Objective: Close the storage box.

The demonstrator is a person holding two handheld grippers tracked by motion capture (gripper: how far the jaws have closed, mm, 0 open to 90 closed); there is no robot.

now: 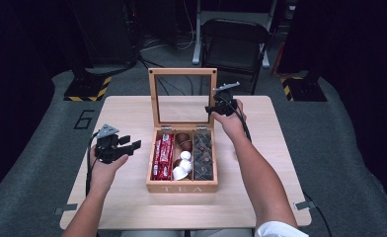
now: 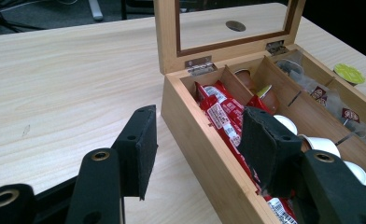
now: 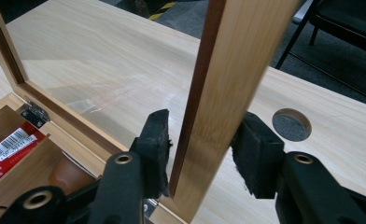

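R gripper (image 3: 200,154) straddles tea box lid (image 3: 228,93) frame, jaws not quite pinching; squeeze firm, swing slow. L gripper (image 2: 197,144) jaws spread, holding nothing.

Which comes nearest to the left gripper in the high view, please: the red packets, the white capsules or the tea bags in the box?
From the left gripper:
1. Red packets, left compartment.
2. White capsules, middle compartment.
3. Tea bags, right compartment, farthest.
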